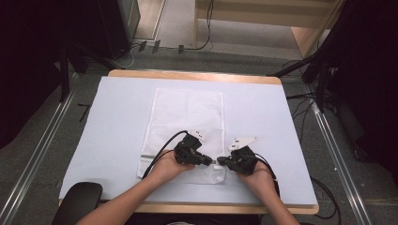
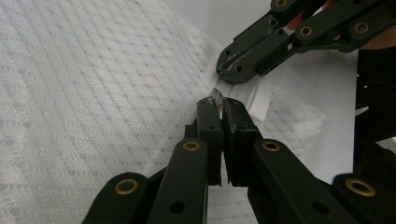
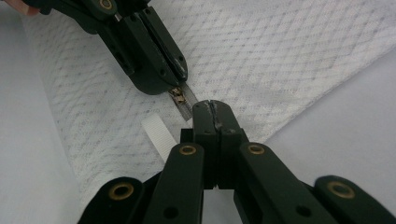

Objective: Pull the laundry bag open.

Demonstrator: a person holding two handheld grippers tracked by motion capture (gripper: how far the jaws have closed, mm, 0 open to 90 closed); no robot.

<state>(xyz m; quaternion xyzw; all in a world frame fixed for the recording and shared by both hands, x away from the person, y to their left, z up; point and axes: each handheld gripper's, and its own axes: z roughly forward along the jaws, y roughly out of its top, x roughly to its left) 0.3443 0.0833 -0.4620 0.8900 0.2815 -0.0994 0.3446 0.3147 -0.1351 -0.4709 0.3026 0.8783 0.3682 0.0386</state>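
The left gripper [image 2: 219,105] has its jaws clamped on the zipper pull [image 3: 179,95] at the near right edge of the white mesh bag [image 1: 185,117]. Facing it tip to tip, the right gripper [image 3: 212,106] is clamped on the zipper tape [image 3: 187,106] beside a white tab [image 3: 159,135]. The bag lies flat mid-table [image 1: 112,122].

Bare worktop [image 1: 117,122] lies open left and right of the mesh bag [image 1: 187,112]. At lower centre, the left tool [image 1: 211,161] and right tool [image 1: 220,161] nearly meet, blocking passage between them.
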